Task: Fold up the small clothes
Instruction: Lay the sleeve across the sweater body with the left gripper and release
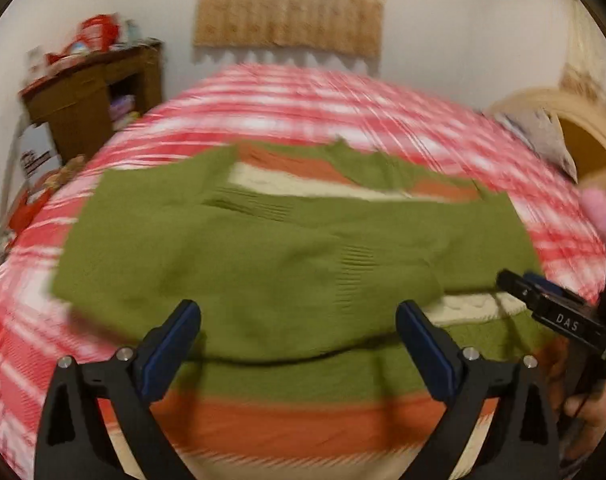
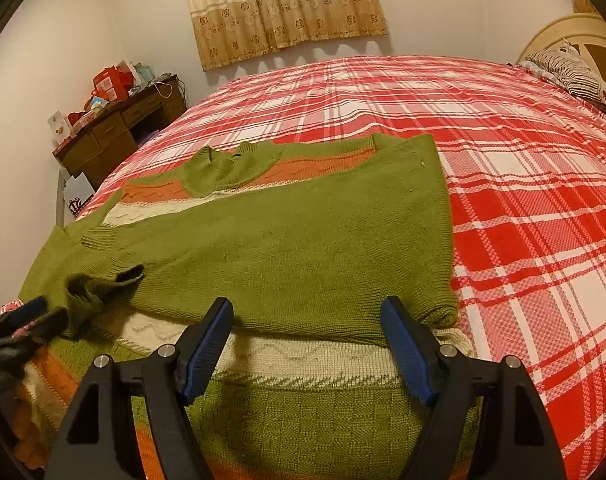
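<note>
We list: sweater (image 2: 287, 240), green, striped, sleeves folded across, on plaid bed (image 2: 523, 160) | left gripper (image 1: 299, 344) spread, empty | right gripper (image 2: 307, 344) spread, empty.

Warm dim light, left view motion-blurred

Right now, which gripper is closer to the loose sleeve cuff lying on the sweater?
Left. The left gripper sits open right beside the crumpled sleeve cuff, at the sweater's left edge. The right gripper hangs open farther off, over the sweater's near middle.
</note>
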`<state>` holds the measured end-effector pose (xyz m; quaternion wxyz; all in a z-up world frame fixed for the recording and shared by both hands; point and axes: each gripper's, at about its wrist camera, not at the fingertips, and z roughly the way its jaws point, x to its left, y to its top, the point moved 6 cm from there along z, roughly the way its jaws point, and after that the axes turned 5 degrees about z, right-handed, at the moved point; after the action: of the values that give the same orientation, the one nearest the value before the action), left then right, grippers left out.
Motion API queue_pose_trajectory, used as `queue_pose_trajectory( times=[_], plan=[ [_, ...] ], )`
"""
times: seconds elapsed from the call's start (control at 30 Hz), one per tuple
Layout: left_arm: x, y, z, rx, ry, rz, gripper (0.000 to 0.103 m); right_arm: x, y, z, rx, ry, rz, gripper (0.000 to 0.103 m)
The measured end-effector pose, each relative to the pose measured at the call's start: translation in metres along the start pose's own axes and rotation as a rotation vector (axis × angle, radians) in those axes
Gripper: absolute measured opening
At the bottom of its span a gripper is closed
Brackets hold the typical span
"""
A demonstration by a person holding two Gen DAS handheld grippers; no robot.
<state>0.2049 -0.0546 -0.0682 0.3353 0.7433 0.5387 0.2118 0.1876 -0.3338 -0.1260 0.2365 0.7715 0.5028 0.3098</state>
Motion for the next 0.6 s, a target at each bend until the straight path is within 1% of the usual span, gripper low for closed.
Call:
queue_pose_trajectory(
  times=[0.1, 0.17, 0.23, 0.3, 0.33, 0.37, 0.4, 0.43, 0.5, 0.53, 0.6],
  plan=[
    [0.04, -0.01, -0.016, -0.036, 0.114, -0.054, 0.1, -0.001, 0.0, 0.0, 0.003, -0.001, 0.0, 0.077],
    [0.066, -0.02, -0.02, -0.047, 0.181, -0.113, 0.1, -0.001, 0.0, 0.001, 0.008, -0.007, -0.003, 0.077],
    [0.083, -0.034, -0.015, -0.032, 0.205, -0.17, 0.1, 0.002, 0.001, 0.004, 0.024, -0.04, -0.023, 0.077],
    [0.09, -0.049, -0.005, 0.01, 0.205, -0.212, 0.098, 0.01, 0.002, 0.007, 0.062, -0.109, -0.062, 0.077],
    [0.088, -0.051, -0.005, -0.004, 0.201, -0.214, 0.098, 0.019, 0.004, 0.003, 0.067, -0.106, -0.059, 0.077],
    [0.086, -0.05, -0.011, -0.032, 0.194, -0.211, 0.099, 0.034, 0.006, -0.006, 0.046, -0.012, -0.036, 0.077],
    [0.084, -0.05, -0.012, -0.041, 0.176, -0.211, 0.1, 0.044, 0.007, -0.011, 0.032, 0.051, -0.022, 0.077],
    [0.082, -0.05, -0.009, -0.037, 0.167, -0.209, 0.1, 0.065, 0.008, -0.019, 0.013, 0.124, -0.017, 0.077],
    [0.08, -0.053, -0.007, -0.027, 0.185, -0.198, 0.1, 0.09, 0.008, -0.021, 0.013, 0.144, -0.039, 0.077],
    [0.078, -0.053, -0.008, -0.028, 0.191, -0.192, 0.101, 0.107, 0.006, -0.015, 0.036, 0.174, -0.045, 0.077],
    [0.076, -0.052, -0.008, -0.028, 0.188, -0.189, 0.102, 0.125, 0.001, -0.002, 0.073, 0.204, -0.055, 0.077]
  ],
)
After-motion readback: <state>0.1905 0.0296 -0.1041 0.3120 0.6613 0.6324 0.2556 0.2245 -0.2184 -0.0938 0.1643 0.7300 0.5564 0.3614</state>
